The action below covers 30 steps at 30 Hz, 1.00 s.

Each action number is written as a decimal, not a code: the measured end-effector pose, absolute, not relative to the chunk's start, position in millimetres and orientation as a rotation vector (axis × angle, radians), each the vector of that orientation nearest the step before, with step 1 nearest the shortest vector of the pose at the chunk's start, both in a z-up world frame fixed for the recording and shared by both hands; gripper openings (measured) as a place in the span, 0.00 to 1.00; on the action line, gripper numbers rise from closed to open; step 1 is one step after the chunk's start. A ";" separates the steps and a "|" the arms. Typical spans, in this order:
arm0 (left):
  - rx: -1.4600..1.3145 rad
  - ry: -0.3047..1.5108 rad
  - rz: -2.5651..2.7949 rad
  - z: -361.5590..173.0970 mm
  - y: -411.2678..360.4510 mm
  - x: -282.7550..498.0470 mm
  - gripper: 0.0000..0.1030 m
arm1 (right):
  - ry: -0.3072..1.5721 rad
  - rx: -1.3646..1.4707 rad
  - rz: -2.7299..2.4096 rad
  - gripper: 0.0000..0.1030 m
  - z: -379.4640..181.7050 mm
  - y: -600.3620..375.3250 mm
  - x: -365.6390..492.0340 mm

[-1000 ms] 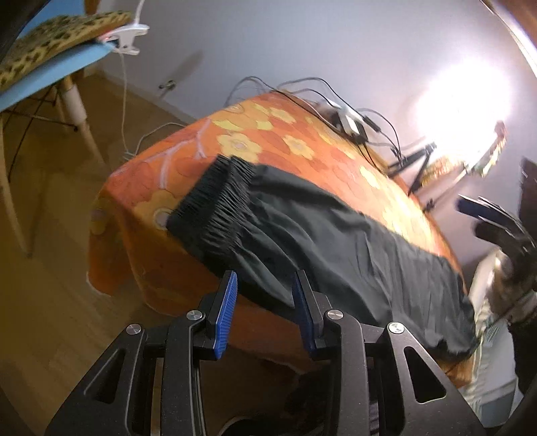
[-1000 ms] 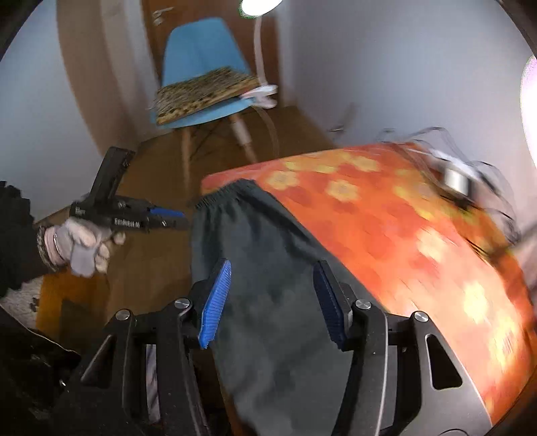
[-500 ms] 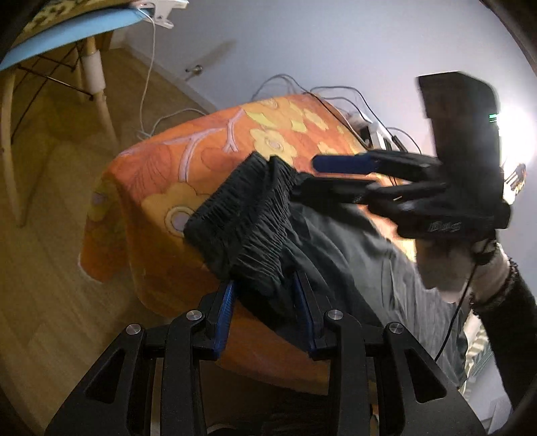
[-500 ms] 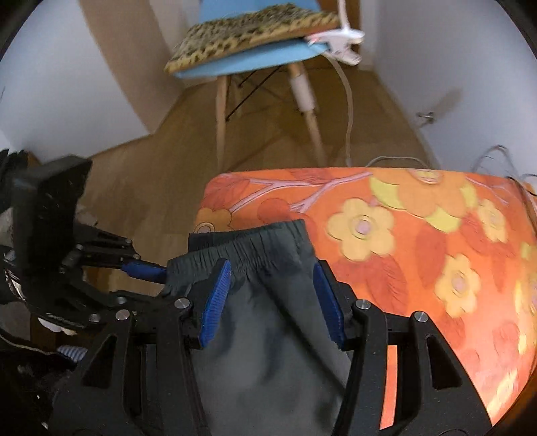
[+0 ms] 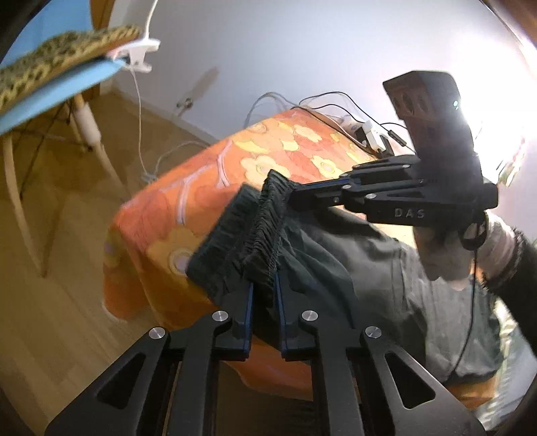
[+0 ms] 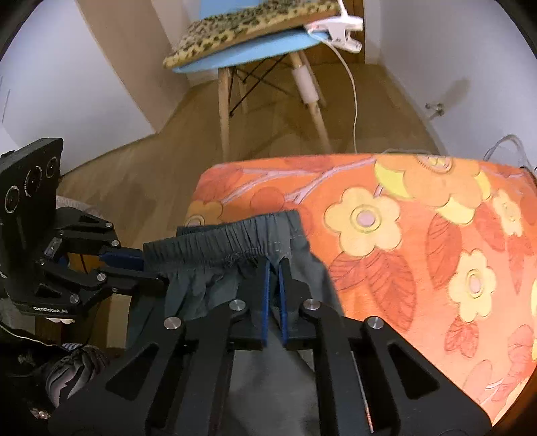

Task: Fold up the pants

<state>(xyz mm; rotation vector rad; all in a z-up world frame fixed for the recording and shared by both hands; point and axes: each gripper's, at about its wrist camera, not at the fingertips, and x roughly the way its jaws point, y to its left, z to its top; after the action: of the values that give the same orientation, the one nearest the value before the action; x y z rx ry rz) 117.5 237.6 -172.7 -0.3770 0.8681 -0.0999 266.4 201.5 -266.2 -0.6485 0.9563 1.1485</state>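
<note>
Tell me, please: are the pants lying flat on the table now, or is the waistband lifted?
Lifted. The pants waistband is bunched and raised off the orange tablecloth, pinched by both tools.

Beyond the pants' waistband we see the flowered tabletop lying bare, open room for tongs to pass. At its far end cables and a white plug crowd the edge against the wall. Off the near end the wooden floor is open as far as the blue chair, whose legs, clamp and hanging white cord stand in the way.
</note>
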 end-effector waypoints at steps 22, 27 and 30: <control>-0.513 0.931 -0.027 -185.7 274.4 126.4 0.42 | 0.870 -0.760 0.977 0.21 -245.3 192.8 235.9; -0.442 0.951 0.015 -194.0 264.9 138.5 0.46 | 1.036 -0.571 0.965 0.24 -245.5 193.4 253.2; -0.396 0.947 0.029 -193.4 260.7 141.0 0.47 | 1.148 -0.419 0.944 0.43 -249.2 197.2 269.9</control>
<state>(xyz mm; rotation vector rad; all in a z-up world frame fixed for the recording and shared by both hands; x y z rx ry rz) 141.0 260.7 -193.4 -0.3958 0.9467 0.0285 269.9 197.2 -249.2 -0.4190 1.1480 0.9437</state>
